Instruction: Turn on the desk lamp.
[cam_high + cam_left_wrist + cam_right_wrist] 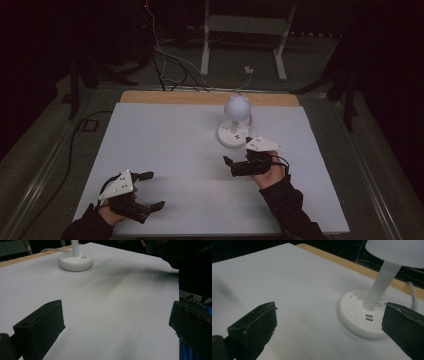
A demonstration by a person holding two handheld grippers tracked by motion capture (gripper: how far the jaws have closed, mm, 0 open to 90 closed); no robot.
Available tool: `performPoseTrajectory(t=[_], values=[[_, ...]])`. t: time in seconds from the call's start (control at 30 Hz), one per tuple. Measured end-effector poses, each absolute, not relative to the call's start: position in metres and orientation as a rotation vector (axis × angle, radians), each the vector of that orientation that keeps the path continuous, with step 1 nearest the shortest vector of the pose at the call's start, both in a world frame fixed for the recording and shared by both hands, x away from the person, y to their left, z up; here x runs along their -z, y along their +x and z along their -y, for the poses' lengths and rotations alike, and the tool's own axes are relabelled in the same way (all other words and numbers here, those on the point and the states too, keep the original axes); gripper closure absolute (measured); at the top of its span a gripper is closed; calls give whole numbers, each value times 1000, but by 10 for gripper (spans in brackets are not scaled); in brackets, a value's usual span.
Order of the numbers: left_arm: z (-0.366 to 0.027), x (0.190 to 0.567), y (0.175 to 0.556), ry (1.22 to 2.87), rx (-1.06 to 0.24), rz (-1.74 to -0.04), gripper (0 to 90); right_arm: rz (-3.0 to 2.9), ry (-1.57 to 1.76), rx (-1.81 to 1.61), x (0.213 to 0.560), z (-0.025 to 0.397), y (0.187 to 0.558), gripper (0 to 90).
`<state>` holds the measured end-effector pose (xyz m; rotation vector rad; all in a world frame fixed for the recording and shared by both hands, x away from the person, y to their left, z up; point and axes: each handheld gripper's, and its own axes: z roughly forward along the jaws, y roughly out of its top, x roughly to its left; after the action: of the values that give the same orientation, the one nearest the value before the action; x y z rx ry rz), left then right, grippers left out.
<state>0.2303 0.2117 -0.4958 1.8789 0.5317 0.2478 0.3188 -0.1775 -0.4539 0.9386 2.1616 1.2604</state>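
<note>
Lamp [235, 122], white with a round base, is seen standing toward the far edge of the white tabletop [175, 145], just beyond the right gripper [228, 166], whose jaws are spread and empty, while the left gripper [151, 190], likewise released, is held at the near left corner.

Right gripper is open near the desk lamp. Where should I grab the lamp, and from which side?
Probably the slim upright stem, between the round base and the shade. It is narrow enough for the right gripper. The base looks too wide and flat. Come in level from the near side, jaws either side of the stem.
</note>
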Motion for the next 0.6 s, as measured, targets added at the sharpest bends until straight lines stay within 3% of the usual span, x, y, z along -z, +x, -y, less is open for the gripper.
performPoseTrajectory(t=[0.6], values=[[-212, 496, 230, 1883, -244, -533, 3, -2061, 1094, -1158, 477, 154, 354, 0]])
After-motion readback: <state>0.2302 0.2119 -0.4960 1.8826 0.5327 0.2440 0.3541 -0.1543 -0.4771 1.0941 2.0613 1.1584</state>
